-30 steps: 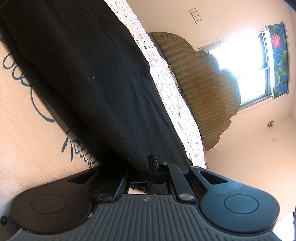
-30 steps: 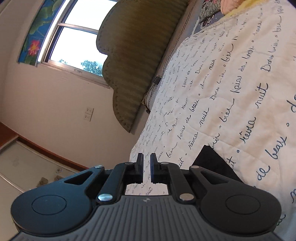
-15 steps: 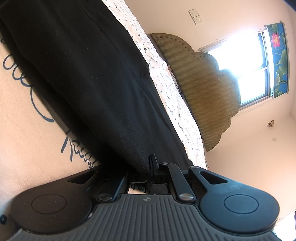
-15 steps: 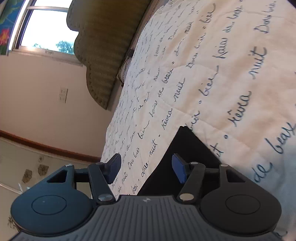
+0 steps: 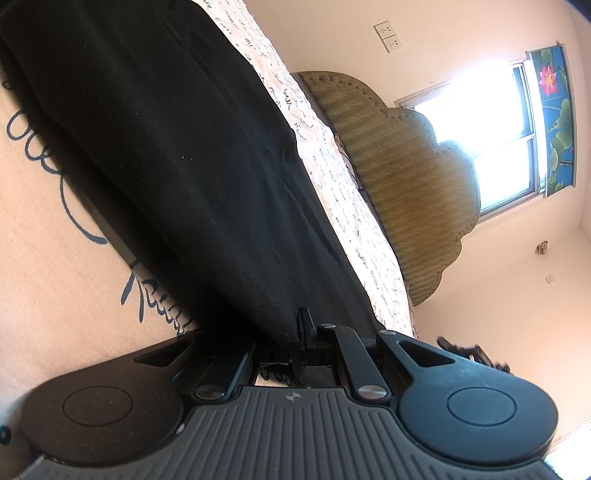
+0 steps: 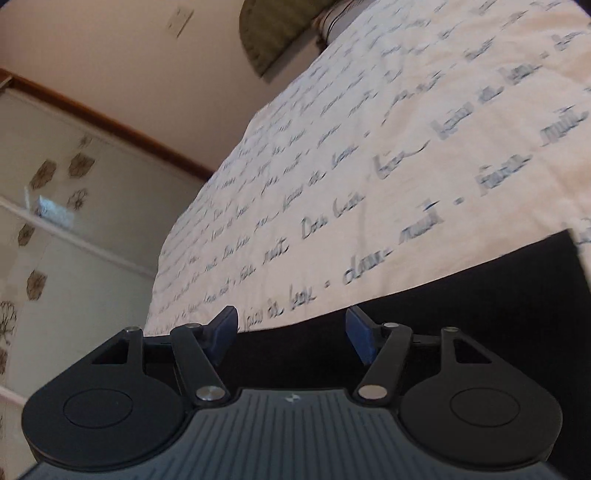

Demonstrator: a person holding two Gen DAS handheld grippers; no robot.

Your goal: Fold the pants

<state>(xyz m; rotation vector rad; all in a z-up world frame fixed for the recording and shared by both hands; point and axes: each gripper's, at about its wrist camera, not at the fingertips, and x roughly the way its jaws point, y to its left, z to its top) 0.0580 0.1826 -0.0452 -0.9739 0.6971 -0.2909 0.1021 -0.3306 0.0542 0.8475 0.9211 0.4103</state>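
Two hand-held grippers worked on one pair of black cloth pants (image 5: 177, 155), which lay stretched along the cream quilted bedspread with dark blue handwriting print (image 6: 424, 129). The left gripper (image 5: 295, 343) pinched a fold of the black cloth between its nearly closed fingers, exactly as it did a second earlier; it had not moved.

What changed was on the other side. A second earlier the right gripper (image 6: 291, 334) had its fingers pressed together, pointing toward the window and the olive woven headboard (image 6: 273, 33). Since then it had swung round and dropped toward the bed, and its jaws were opening: the blue pads (image 6: 223, 328) stood wide apart over the edge of the pants (image 6: 461, 306). The dark cloth showed below and between the pads, but they did not press on it.

I judge that the right hand was preparing a new grasp on a free edge or corner, while the left hand anchored its end. The fold itself seemed not yet made from this side.

No container such as a basket or box was visible in either view; the pants rested only on the bed.
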